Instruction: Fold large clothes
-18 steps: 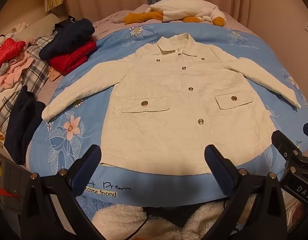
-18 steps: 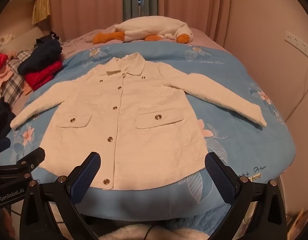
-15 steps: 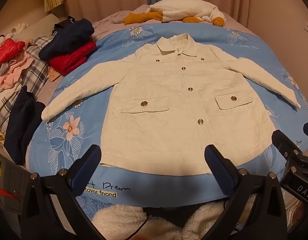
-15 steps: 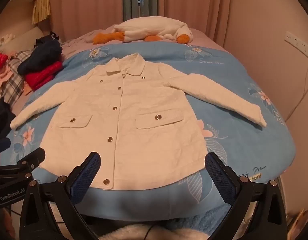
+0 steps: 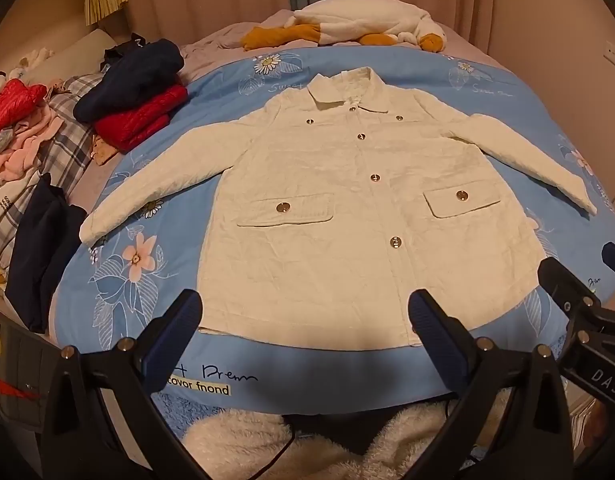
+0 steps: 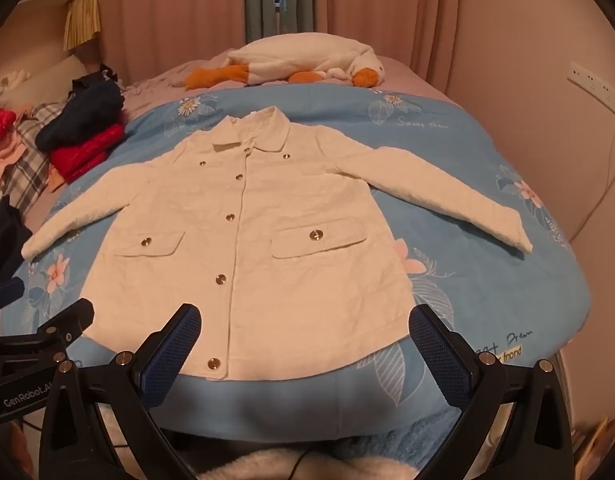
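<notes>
A cream button-front jacket (image 5: 347,216) (image 6: 259,240) lies flat and face up on a blue floral quilt (image 5: 123,280) (image 6: 487,288), collar at the far end, both sleeves spread out to the sides. My left gripper (image 5: 305,316) hovers above the jacket's near hem, open, with nothing between its fingers. My right gripper (image 6: 305,320) hangs beside it over the hem's right half, open and empty too. The right gripper's black frame shows at the lower right edge of the left wrist view.
Folded navy and red clothes (image 5: 135,92) are stacked at the quilt's far left. More loose garments (image 5: 23,136) lie on a plaid cover at the left. A white goose plush (image 6: 307,60) rests at the bed's head. A wall (image 6: 527,80) runs along the right.
</notes>
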{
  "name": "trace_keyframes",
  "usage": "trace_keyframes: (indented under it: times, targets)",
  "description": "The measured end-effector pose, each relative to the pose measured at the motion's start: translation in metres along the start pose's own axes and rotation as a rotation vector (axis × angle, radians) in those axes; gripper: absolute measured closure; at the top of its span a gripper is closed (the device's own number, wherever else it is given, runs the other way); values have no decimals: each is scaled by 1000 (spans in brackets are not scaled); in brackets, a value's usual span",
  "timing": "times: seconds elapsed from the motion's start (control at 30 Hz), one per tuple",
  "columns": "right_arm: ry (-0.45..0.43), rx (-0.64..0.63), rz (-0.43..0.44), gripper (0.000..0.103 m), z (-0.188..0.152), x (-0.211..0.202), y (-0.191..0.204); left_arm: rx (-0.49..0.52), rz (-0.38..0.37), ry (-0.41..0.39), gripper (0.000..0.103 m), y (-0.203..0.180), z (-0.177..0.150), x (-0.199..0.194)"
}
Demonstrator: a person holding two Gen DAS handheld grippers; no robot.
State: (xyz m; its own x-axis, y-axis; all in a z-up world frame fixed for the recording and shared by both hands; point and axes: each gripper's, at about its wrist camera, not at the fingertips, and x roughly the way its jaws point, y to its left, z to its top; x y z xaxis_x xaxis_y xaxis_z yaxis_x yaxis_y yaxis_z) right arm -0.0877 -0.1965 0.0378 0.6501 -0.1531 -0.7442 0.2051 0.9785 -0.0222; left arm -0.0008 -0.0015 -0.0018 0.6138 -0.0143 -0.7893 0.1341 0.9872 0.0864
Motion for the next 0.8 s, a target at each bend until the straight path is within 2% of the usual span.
trace_keyframes:
  times: [0.8]
  targets:
    - [4, -9, 0, 0, -3, 2, 1, 4, -6, 0, 0, -2, 1, -2]
